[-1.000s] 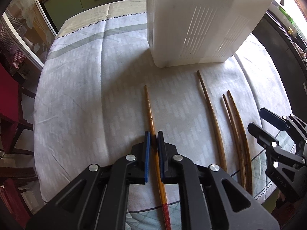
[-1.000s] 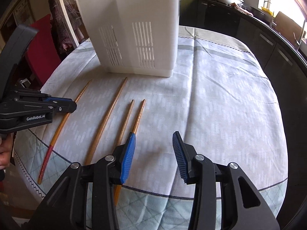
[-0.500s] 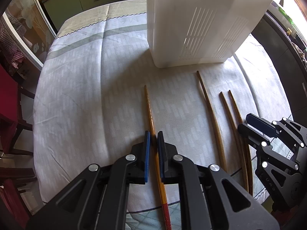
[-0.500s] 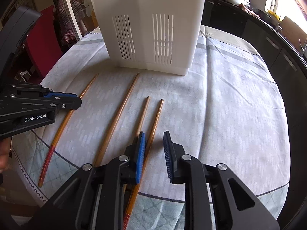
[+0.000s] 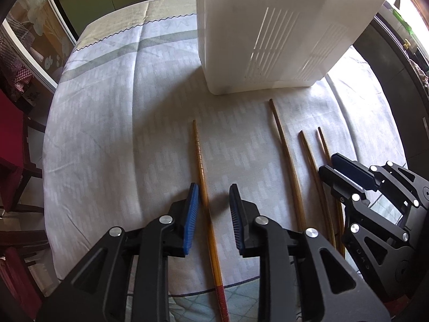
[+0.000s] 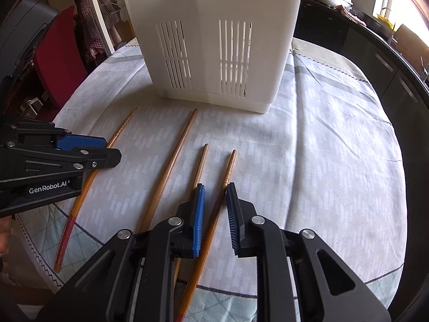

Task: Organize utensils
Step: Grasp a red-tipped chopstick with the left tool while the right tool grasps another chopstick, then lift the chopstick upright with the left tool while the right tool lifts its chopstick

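My left gripper (image 5: 213, 197) had just been opening, its pads standing off the red-tipped chopstick (image 5: 203, 185) lying between them at lower centre. My right gripper (image 6: 215, 196) had been closing around the rightmost chopstick (image 6: 228, 171), a gap still showing. The white slotted holder (image 6: 211, 40) stood upright at top centre on the tablecloth (image 6: 321, 161).

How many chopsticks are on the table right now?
4, side by side before the white holder: red-tipped chopstick between the left gripper's open pads, long chopstick, short chopstick, and rightmost chopstick between the right gripper's closing pads.
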Demonstrator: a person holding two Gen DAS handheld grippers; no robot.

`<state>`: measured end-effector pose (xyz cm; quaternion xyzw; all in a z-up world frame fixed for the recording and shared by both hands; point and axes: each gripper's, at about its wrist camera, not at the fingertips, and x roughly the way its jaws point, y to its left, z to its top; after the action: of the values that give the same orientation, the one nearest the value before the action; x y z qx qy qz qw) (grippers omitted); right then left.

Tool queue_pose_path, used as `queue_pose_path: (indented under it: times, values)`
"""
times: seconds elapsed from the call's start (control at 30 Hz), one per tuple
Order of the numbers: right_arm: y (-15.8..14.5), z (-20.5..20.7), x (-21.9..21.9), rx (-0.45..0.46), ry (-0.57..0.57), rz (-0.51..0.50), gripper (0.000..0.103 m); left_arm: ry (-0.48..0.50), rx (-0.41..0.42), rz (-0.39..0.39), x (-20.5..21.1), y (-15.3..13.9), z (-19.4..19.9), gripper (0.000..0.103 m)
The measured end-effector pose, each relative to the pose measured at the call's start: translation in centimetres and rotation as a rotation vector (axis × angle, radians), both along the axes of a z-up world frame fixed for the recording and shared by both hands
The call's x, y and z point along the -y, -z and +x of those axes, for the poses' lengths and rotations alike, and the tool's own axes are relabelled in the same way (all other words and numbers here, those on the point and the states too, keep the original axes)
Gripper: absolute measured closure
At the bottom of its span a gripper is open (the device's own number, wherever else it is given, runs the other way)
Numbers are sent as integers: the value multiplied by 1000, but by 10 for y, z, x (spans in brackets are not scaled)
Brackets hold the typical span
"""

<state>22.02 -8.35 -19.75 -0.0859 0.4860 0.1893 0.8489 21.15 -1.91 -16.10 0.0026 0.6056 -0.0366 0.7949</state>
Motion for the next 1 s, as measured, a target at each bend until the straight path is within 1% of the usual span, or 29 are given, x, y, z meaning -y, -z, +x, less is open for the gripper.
queue_pose_path:
  times: [0.07, 0.1, 0.17, 0.23, 0.3, 0.4, 0.53, 0.63, 0.77, 0.9, 1.0]
  values:
    - [1, 1, 3, 2, 10, 9, 94, 0, 2, 5, 0, 0, 0, 82]
    - [-1, 0, 7, -1, 14, 15, 94, -2, 6, 17, -1, 0, 0, 89]
    - [-1, 4, 9, -6, 13, 22, 96, -10, 9, 8, -5, 0, -1, 96]
    - [-2, 7, 11, -18, 11, 35, 97, -32, -3, -22, -11, 0, 1, 97]
    - [-5, 10, 14, -30, 12, 68, 97, -43, -3, -33, -16, 0, 2, 97]
    - [-20, 9, 23, -4, 19, 114, 97, -59, 7, -57, -26, -5, 0, 97]
    - [-48, 4, 41, 53, 32, 188, 97, -57, 86, -66, -34, -31, -7, 97]
    - [-74, -3, 58, 116, 48, 250, 97, -51, 162, -88, -37, -60, -16, 97]
    - [-109, -19, 79, 206, 63, 325, 97, -31, 276, -77, -31, -98, -32, 97]
    - [-132, -44, 93, 271, 60, 358, 97, -14, 354, -72, -25, -124, -49, 97]
    - [-139, -61, 101, 297, 59, 374, 97, -2, 394, -70, -24, -138, -61, 97]
